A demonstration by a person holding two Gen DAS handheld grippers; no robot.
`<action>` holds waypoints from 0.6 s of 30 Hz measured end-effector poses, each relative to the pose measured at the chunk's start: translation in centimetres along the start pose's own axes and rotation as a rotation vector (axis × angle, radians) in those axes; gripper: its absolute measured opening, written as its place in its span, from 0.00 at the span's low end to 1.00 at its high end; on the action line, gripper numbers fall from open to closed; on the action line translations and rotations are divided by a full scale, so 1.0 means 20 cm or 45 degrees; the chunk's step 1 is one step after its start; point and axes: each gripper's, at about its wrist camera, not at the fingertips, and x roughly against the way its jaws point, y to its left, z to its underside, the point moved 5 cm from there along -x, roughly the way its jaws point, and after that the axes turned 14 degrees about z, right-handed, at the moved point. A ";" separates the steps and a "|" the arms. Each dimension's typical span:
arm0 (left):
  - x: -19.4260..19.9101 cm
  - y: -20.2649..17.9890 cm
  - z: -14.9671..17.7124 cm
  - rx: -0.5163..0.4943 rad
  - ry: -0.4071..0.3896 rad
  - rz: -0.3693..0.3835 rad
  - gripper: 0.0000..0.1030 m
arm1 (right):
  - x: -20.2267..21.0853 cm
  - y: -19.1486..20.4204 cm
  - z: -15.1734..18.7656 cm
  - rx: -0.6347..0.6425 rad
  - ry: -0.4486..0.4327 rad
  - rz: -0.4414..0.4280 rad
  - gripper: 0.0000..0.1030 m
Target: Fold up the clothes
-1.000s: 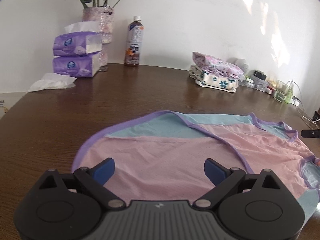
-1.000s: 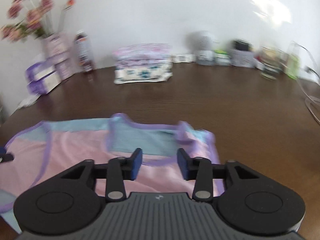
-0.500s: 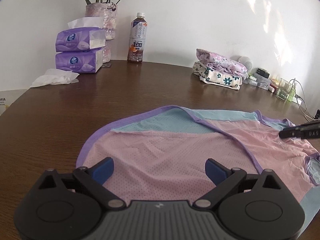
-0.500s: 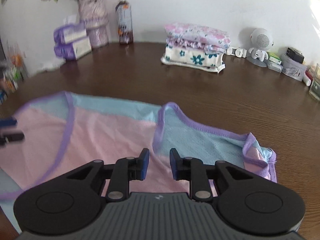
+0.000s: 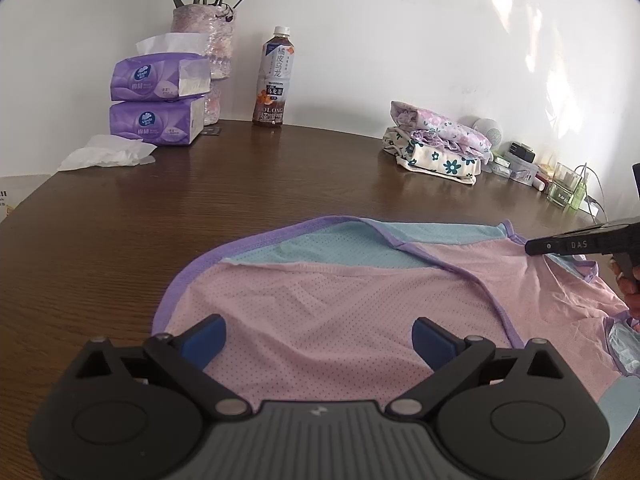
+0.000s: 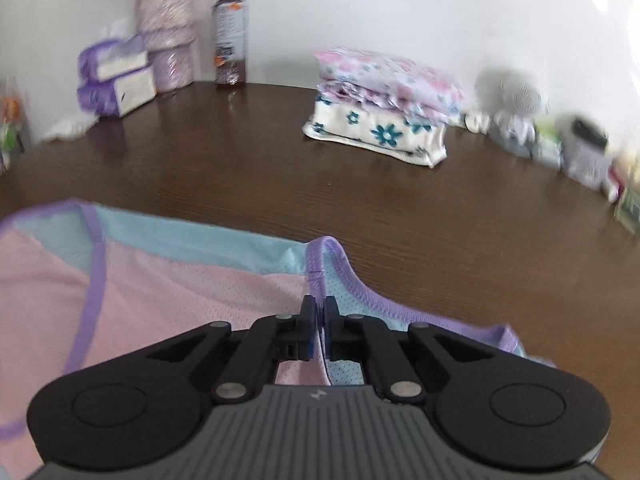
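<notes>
One pink and blue mesh shirt with purple trim lies flat on the brown wooden table, its long side running left to right. The right gripper is pinched shut on its purple edge. The left gripper is wide apart above the pink part. Behind the shirt sit one stack of folded flowery clothes, two purple tissue packs and one bottle.

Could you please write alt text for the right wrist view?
The right tool is shut on the purple-trimmed edge of a pink and blue mesh garment spread on a dark wooden table. A folded floral stack sits behind.
</notes>
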 end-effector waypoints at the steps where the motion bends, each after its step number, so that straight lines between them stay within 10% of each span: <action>1: 0.00 0.00 0.00 0.001 -0.001 0.001 0.97 | 0.00 0.01 0.01 0.009 0.010 -0.011 0.08; 9: 0.00 0.01 0.00 0.009 -0.005 0.010 0.97 | 0.12 -0.26 0.05 -0.335 0.026 -0.053 0.18; 18: 0.00 0.01 0.00 0.010 -0.005 0.011 0.98 | 0.14 -0.12 0.19 -0.066 -0.003 -0.014 0.18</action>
